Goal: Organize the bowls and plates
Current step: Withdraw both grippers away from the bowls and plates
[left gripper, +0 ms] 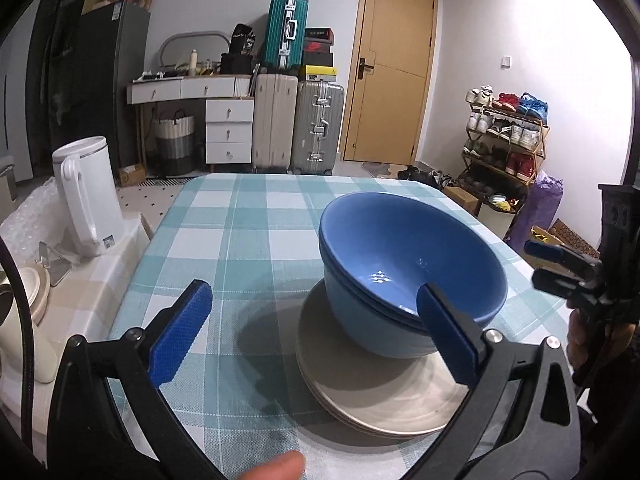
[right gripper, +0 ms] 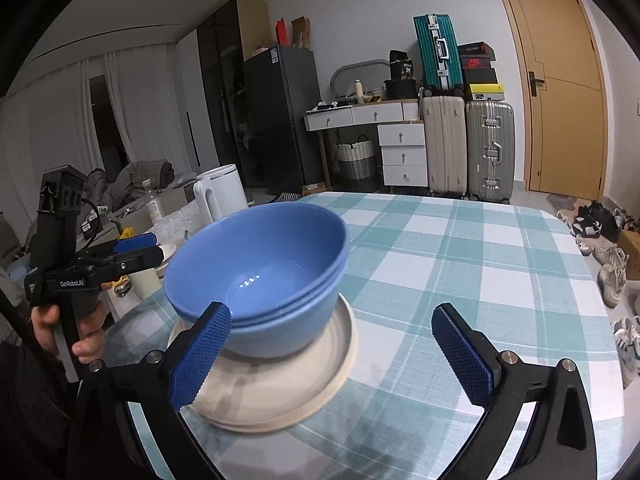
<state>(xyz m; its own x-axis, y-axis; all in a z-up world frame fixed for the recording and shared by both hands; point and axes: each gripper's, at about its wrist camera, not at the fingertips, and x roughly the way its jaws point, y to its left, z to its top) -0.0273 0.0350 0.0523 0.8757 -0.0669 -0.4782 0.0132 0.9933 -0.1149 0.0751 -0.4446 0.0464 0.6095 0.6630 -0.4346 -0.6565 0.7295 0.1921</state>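
Bowls (left gripper: 400,268) in blue, 2 of them nested one inside the other, sit on a short stack of pale beige plates (left gripper: 372,392) on a table (left gripper: 248,232) covered with a teal and white checked cloth. The stack stands toward the near side of the table, and the bowls rest off-centre on the top plate, closer to its far rim. A person holds a black two-finger gripper in each hand, one on either side of the stack. Left gripper (left gripper: 316,332) has its jaws spread wide; its blue ridged pads (left gripper: 180,332) hold nothing, and the right-hand pad only overlaps the bowls in the view, with no clear contact. Right gripper (right gripper: 332,354) also stands wide open and empty, with its left-hand pad in front of the bowls and plates and its other pad over bare cloth. From the right wrist view, the hand (right gripper: 86,340) gripping the left tool's handle shows at the left edge. A white electric kettle (left gripper: 90,196) stands on a lower surface just beside the table's left edge. Behind the table, against the far wall, are a white dresser with drawers (left gripper: 228,128), 3 suitcases (left gripper: 296,120), a wooden door (left gripper: 394,64), a dark fridge (left gripper: 108,80) and a rack of shoes (left gripper: 506,136).
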